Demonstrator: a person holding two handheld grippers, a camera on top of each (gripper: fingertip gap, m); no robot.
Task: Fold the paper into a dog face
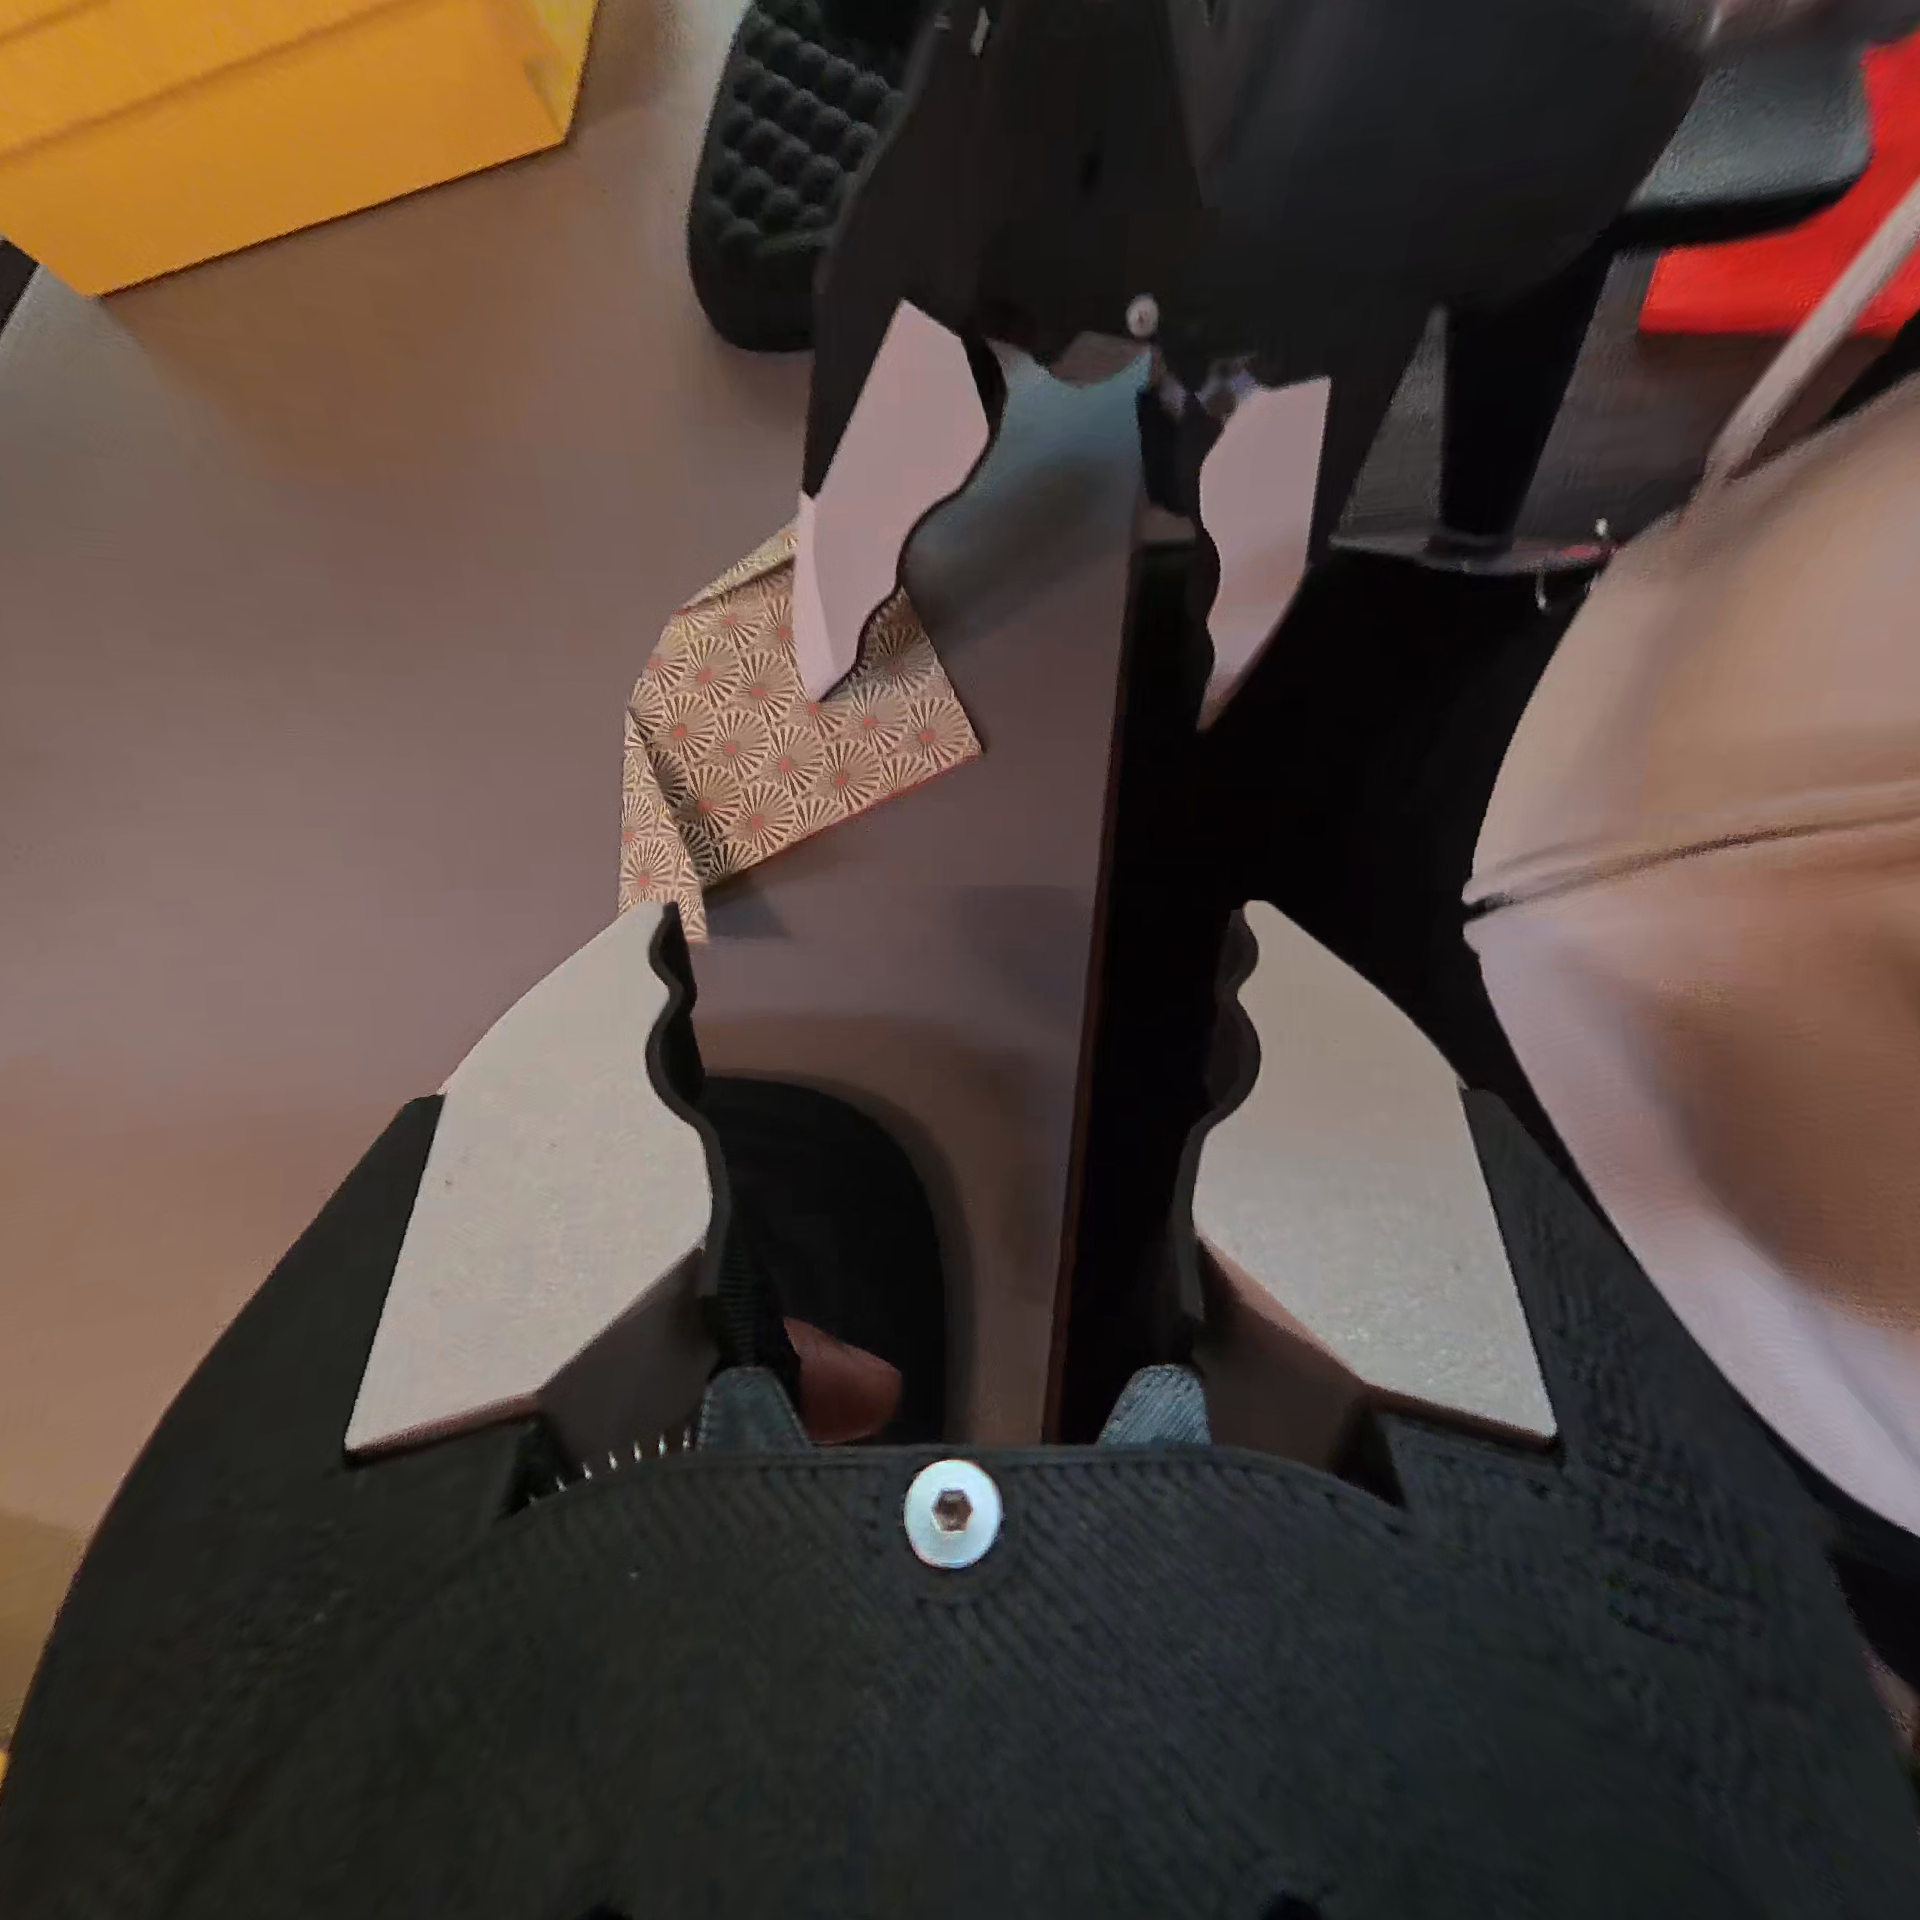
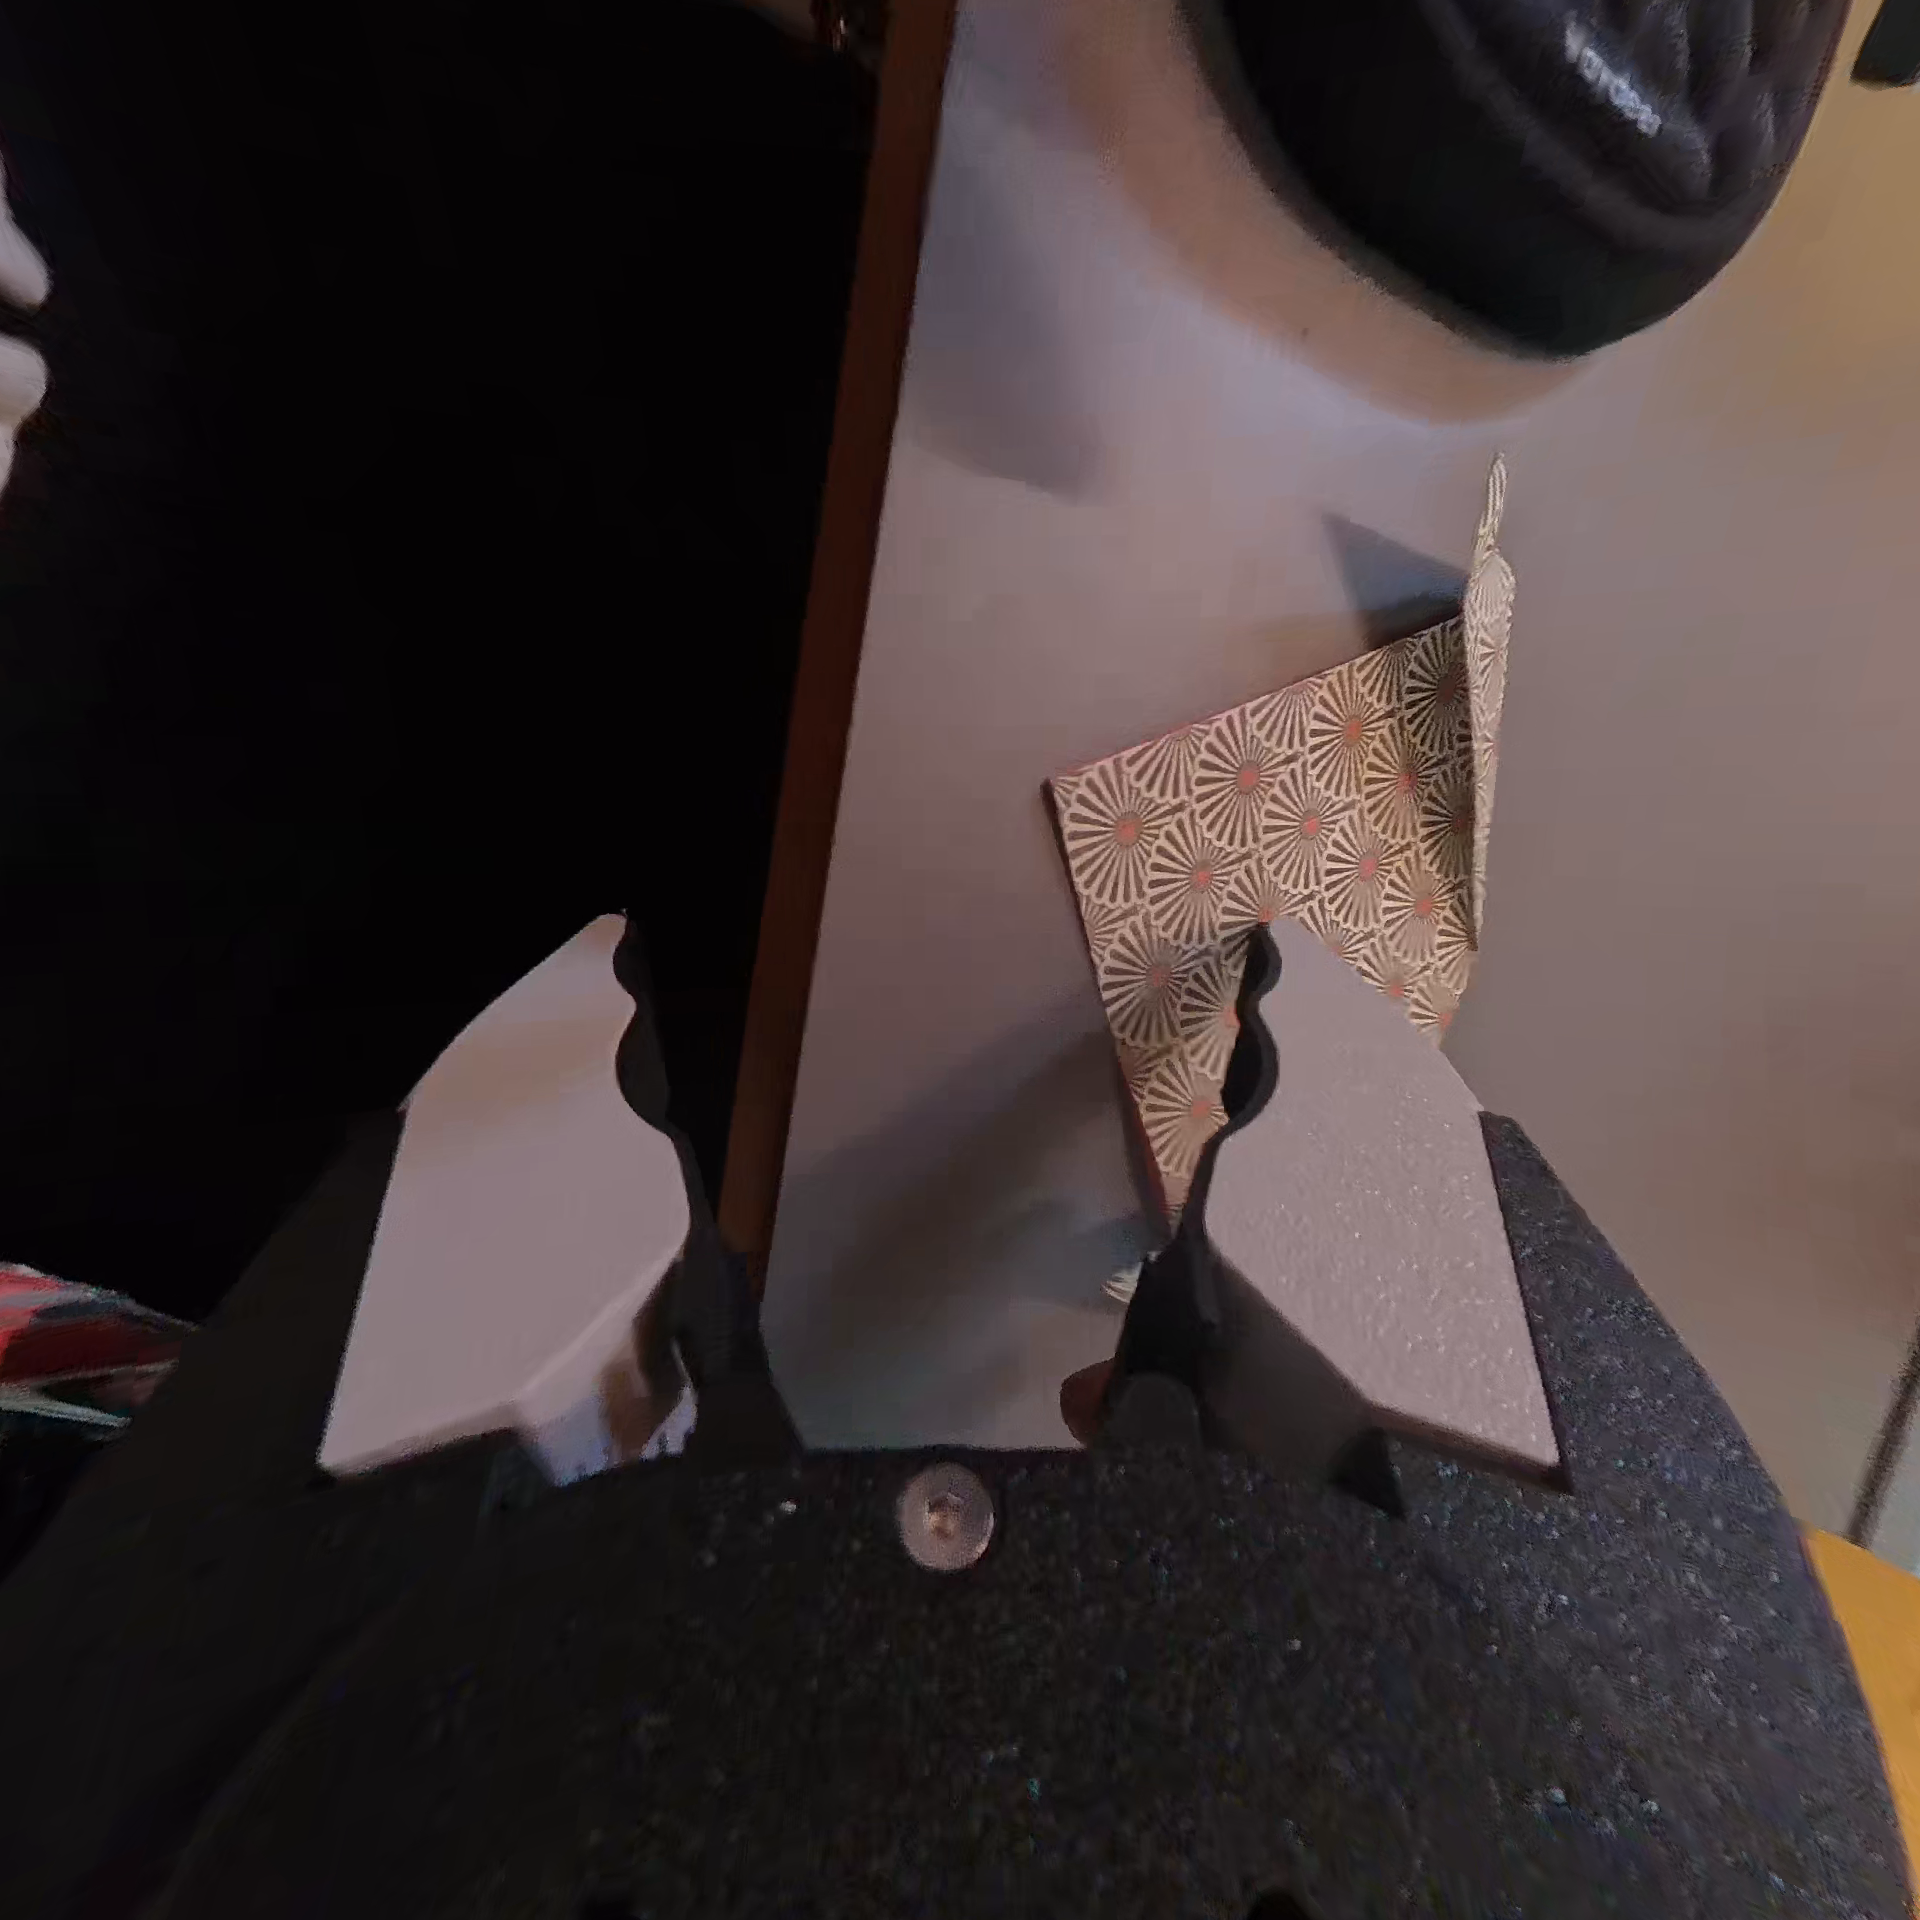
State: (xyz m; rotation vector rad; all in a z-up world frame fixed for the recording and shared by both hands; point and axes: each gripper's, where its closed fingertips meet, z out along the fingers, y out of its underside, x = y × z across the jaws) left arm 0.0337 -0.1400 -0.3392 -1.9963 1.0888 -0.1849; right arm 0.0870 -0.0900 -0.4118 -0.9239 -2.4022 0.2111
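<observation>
The paper [image 2: 1299,831] is thin, matt and printed with a fan pattern. The tabletop [image 1: 364,675] looks smooth and matt, with a wood-coloured edge. Each tool [image 1: 961,1039] is rough, layered black plastic with matt grey fingers [image 1: 561,1195] and a shiny metal screw [image 1: 953,1512].

A grey-brown table [image 1: 312,644] with a reddish-brown edge strip carries everything. Near that edge lies a folded sheet of patterned paper [image 1: 769,769], one flap standing up off the surface. Farther in from the edge sits a black padded case [image 1: 790,156] with a bumpy cover. A yellow box [image 1: 239,114] rests toward the far left corner.
</observation>
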